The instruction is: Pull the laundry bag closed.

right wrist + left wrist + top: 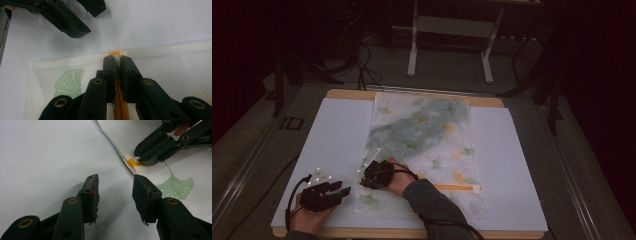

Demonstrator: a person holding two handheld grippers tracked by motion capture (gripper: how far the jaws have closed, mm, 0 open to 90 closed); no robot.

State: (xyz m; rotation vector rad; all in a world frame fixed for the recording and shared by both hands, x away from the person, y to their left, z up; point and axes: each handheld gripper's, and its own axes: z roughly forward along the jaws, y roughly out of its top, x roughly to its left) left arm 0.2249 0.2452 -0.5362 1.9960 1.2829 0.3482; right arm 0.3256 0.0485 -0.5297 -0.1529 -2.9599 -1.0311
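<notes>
We see the white zipper pull [116, 59] at the near-left end of the orange zipper [119, 107], pinched in our right tongs [116, 62]; the zipper's long axis runs back from their tips across the mesh bag [422, 130]. Our left tongs [115, 187] hover released, just beside that corner on the counter [332, 135].

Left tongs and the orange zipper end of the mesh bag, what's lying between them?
Only a bare strip of white table sheet and the mesh bag edge. In the left gripper view, the open left tongs sit short of the orange zipper.
</notes>
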